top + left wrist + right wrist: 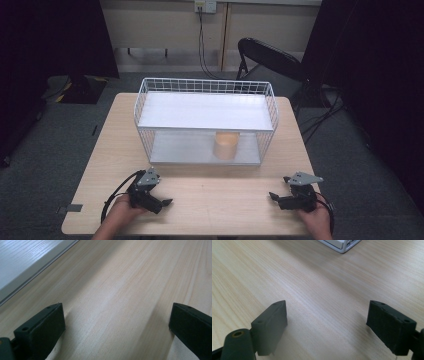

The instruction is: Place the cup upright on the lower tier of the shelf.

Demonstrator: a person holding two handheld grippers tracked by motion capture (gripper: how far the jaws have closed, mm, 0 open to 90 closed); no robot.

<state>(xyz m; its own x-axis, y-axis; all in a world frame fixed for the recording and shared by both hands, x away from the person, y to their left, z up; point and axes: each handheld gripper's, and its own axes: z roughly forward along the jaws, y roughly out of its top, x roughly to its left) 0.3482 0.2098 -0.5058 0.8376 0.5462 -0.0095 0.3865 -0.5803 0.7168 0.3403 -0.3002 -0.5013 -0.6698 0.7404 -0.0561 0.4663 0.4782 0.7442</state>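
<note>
My left gripper [161,202] and right gripper [276,196] rest near the pale wooden surface's [215,192] front edge, fingers apart, well short of the white wire rack [206,119].

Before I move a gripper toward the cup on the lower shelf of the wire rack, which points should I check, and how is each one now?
1. Left gripper open, nothing between its jaws: ok.
2. Right gripper open, nothing between its jaws: ok.
3. Cup upright on the rack's lower shelf: ok.
4. Table bare between the grippers and the rack: ok.
5. Front of the lower shelf open for reaching in: cannot tell.
6. Cup's contents: cannot tell.
</note>
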